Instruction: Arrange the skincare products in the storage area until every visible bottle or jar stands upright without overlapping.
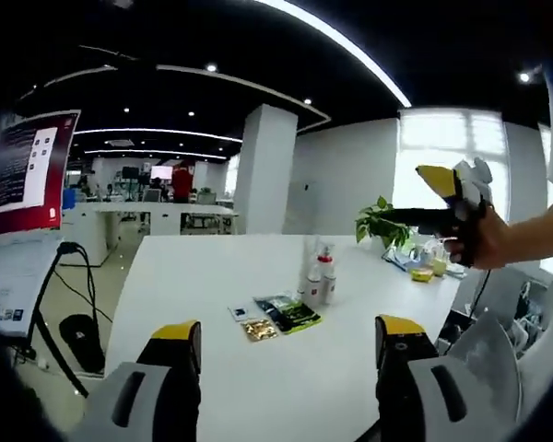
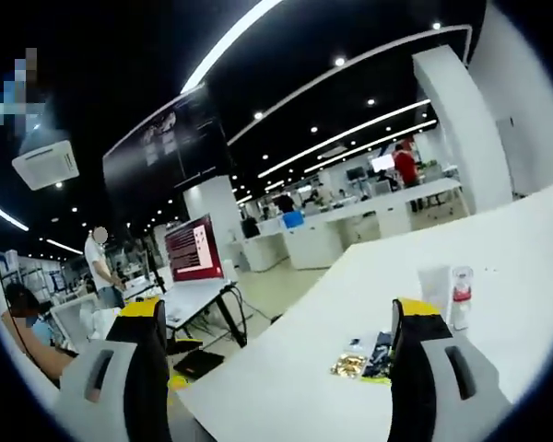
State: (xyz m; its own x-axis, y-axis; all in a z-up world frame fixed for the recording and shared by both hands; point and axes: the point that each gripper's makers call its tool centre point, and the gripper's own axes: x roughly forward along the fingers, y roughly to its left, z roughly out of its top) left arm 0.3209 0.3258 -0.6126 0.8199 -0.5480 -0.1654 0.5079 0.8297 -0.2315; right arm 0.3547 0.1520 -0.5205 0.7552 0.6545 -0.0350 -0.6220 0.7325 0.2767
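Observation:
Two small white bottles stand upright together on the white table (image 1: 212, 276); one has a red cap (image 1: 326, 273), the other (image 1: 312, 281) is just left of it. Flat sachets lie in front of them: a green one (image 1: 297, 313), a gold one (image 1: 258, 329) and a small blue-white one (image 1: 241, 312). My left gripper (image 1: 290, 364) is open above the near table edge, short of the sachets. A hand holds my right gripper (image 1: 453, 204) up in the air at the right. In the right gripper view, the red-capped bottle (image 2: 459, 295), a paler bottle (image 2: 434, 285) and sachets (image 2: 361, 359) lie beyond my open right gripper (image 2: 281, 368).
A potted green plant (image 1: 382, 224) and several small items (image 1: 426, 269) sit at the table's far right corner. A red screen on a stand (image 1: 28, 175) with cables is off the table's left side. Desks, a white pillar (image 1: 263, 170) and people fill the office behind.

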